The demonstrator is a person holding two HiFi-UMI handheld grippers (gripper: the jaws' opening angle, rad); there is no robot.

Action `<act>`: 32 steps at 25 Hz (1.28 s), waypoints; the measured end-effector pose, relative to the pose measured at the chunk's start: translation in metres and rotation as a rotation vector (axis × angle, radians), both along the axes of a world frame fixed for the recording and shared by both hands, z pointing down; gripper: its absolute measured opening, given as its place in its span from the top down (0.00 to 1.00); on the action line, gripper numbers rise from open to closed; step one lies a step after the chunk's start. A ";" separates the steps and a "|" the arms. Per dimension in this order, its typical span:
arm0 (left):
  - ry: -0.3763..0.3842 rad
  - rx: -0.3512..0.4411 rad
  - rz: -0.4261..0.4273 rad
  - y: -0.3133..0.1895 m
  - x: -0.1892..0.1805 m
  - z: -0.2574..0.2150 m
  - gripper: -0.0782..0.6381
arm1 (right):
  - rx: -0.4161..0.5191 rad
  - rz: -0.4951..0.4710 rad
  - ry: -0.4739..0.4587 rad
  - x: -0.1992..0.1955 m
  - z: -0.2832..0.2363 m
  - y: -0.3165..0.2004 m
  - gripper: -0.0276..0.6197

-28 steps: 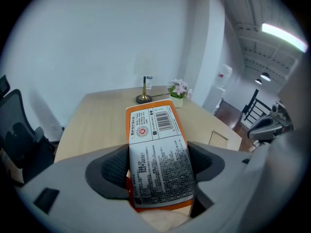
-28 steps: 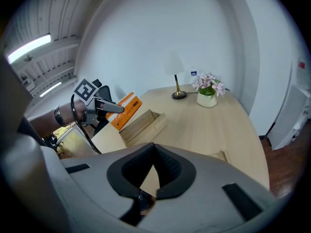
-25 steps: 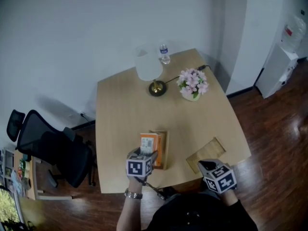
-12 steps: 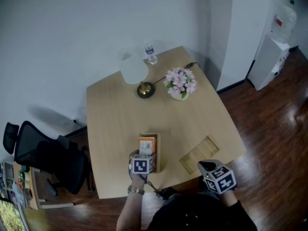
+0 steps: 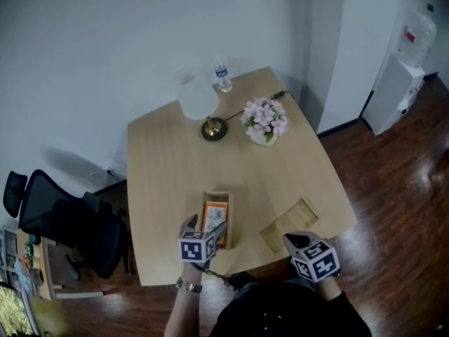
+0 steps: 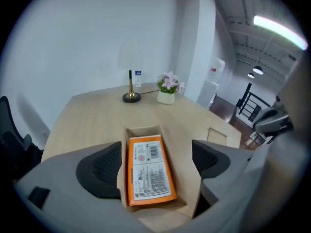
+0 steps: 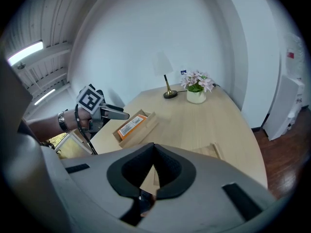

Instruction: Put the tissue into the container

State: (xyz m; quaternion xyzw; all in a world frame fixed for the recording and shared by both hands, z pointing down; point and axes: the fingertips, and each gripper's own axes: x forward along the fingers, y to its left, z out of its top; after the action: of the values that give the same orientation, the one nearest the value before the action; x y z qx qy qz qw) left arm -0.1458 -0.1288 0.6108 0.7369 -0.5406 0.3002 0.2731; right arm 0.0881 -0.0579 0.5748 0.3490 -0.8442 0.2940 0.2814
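An orange tissue pack lies flat inside the open wooden container near the table's front edge. My left gripper hovers over the container's near end. Its jaws are opening, and the pads stand wide on either side of the box without touching the pack. In the right gripper view the pack shows in the container, with the left gripper beside it. My right gripper is shut and empty at the front right.
The container's flat wooden lid lies just ahead of the right gripper. A lamp, a water bottle and a pot of pink flowers stand at the far end. An office chair is left of the table.
The left gripper has let go of the tissue pack, which now lies flat in the container. Its jaws stand wider and it has drawn back a little. The right gripper stays put.
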 end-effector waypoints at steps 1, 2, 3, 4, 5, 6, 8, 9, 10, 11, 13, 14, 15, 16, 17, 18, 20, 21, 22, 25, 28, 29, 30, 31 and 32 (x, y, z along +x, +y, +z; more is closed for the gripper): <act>0.037 0.030 0.025 0.003 0.011 -0.018 0.26 | 0.004 -0.003 -0.003 -0.002 0.000 -0.001 0.98; 0.079 0.057 0.053 0.007 0.025 -0.036 0.30 | 0.008 -0.007 -0.007 -0.005 -0.001 -0.003 0.98; 0.121 0.079 0.082 0.013 0.039 -0.053 0.33 | 0.011 -0.010 -0.012 -0.008 -0.002 -0.003 0.98; 0.157 0.096 0.108 0.020 0.053 -0.067 0.39 | 0.016 -0.014 -0.018 -0.010 -0.003 -0.004 0.98; 0.184 0.109 0.128 0.027 0.067 -0.077 0.45 | 0.021 -0.019 -0.025 -0.013 -0.005 -0.005 0.98; 0.200 0.119 0.142 0.034 0.078 -0.085 0.56 | 0.025 -0.025 -0.034 -0.016 -0.007 -0.005 0.98; 0.208 0.132 0.156 0.047 0.097 -0.087 0.80 | 0.032 -0.048 -0.050 -0.022 -0.012 -0.004 0.98; 0.207 0.129 0.162 0.053 0.106 -0.083 0.89 | 0.033 -0.064 -0.058 -0.024 -0.013 -0.002 0.98; 0.208 0.119 0.169 0.059 0.114 -0.076 0.90 | 0.033 -0.081 -0.063 -0.026 -0.014 0.001 0.98; 0.213 0.102 0.177 0.066 0.123 -0.068 0.90 | 0.033 -0.099 -0.063 -0.028 -0.014 0.005 0.98; 0.217 0.066 0.207 0.081 0.138 -0.052 0.90 | 0.032 -0.131 -0.060 -0.031 -0.012 0.012 0.98; 0.212 0.051 0.228 0.087 0.145 -0.047 0.90 | 0.031 -0.140 -0.060 -0.032 -0.012 0.014 0.98; 0.204 0.041 0.248 0.092 0.150 -0.045 0.90 | 0.032 -0.144 -0.062 -0.033 -0.012 0.015 0.98; 0.197 0.037 0.263 0.095 0.153 -0.044 0.90 | 0.035 -0.145 -0.061 -0.032 -0.012 0.015 0.98; 0.192 0.036 0.271 0.097 0.156 -0.043 0.90 | 0.040 -0.146 -0.057 -0.031 -0.013 0.015 0.98; 0.189 0.039 0.276 0.097 0.157 -0.044 0.90 | 0.046 -0.147 -0.049 -0.029 -0.013 0.015 0.98; 0.188 0.044 0.276 0.097 0.159 -0.044 0.90 | 0.055 -0.151 -0.025 -0.024 -0.011 0.015 0.98; 0.188 0.046 0.274 0.097 0.159 -0.044 0.90 | 0.056 -0.154 -0.021 -0.023 -0.010 0.015 0.98; 0.187 0.045 0.272 0.098 0.159 -0.044 0.90 | 0.054 -0.155 -0.023 -0.023 -0.010 0.015 0.98; 0.182 0.042 0.267 0.100 0.158 -0.043 0.90 | 0.049 -0.151 -0.030 -0.021 -0.010 0.016 0.98; 0.183 0.043 0.260 0.100 0.158 -0.044 0.90 | 0.049 -0.153 -0.033 -0.020 -0.011 0.016 0.98; 0.183 0.044 0.258 0.100 0.158 -0.045 0.90 | 0.048 -0.154 -0.035 -0.021 -0.011 0.017 0.98; 0.184 0.044 0.255 0.100 0.157 -0.045 0.90 | 0.047 -0.155 -0.036 -0.021 -0.011 0.017 0.98; 0.186 0.046 0.253 0.101 0.157 -0.045 0.90 | 0.047 -0.156 -0.036 -0.021 -0.011 0.017 0.98; 0.189 0.049 0.253 0.101 0.157 -0.045 0.90 | 0.047 -0.157 -0.036 -0.021 -0.011 0.017 0.98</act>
State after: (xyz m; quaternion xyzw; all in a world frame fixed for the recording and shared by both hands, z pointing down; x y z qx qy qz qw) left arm 0.0114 -0.0281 0.5655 0.8304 -0.4226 0.2483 0.2648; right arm 0.0675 -0.0406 0.5641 0.2826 -0.8805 0.2575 0.2802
